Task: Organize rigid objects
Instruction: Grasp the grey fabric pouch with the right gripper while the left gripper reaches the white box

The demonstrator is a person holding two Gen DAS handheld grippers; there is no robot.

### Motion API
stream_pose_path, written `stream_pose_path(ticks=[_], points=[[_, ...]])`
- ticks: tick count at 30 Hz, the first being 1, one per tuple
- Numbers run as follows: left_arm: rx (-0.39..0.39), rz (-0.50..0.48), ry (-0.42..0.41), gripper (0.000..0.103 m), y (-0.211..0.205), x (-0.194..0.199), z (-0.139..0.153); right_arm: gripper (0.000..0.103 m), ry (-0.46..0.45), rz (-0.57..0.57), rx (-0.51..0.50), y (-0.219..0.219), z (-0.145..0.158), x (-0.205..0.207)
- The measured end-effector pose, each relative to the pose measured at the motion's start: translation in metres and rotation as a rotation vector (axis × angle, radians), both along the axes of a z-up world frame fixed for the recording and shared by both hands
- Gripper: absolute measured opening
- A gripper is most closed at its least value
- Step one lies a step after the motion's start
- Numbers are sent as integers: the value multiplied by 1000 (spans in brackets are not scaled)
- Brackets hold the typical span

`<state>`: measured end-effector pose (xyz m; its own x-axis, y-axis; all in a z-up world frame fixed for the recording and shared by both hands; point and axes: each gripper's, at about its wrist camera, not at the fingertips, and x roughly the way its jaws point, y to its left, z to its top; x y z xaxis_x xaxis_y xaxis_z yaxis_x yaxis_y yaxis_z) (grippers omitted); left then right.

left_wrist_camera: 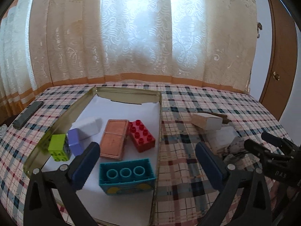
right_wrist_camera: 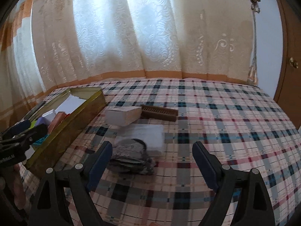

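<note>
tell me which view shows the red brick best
The left wrist view: the red brick lies in the open tin, seen from above with its studs clear. In the right wrist view the tin's near wall hides it.

Left gripper (left_wrist_camera: 147, 160) tilted downward, jaws wide apart and empty, right gripper (right_wrist_camera: 152, 159) likewise, jaws spread, nothing between

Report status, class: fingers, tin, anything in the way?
Left gripper open, empty, over the tin. Right gripper open, empty. Bricks in the tin; white box, brown comb outside. Grey bundle lies before right fingers.
</note>
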<state>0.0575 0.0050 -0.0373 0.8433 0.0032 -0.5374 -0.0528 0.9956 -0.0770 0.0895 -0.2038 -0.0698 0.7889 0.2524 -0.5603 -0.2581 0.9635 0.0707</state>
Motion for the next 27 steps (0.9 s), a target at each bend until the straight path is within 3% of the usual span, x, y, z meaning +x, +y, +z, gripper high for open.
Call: stream_pose_path(ticks=[6,20,23,27], points=[[-4,3,14,103,0,3,-4,88,29,27,-21,16,-4,5],[-8,-9,26,103,-3,7,-8,88,202,30,-48,26,-26,35],[-5,-11,30,103,-4,8,-8,69,198,49,-37,26,-25,33],[1,-17,29,103,-8,10,-5,68,181,57,-31,27,-24,31]])
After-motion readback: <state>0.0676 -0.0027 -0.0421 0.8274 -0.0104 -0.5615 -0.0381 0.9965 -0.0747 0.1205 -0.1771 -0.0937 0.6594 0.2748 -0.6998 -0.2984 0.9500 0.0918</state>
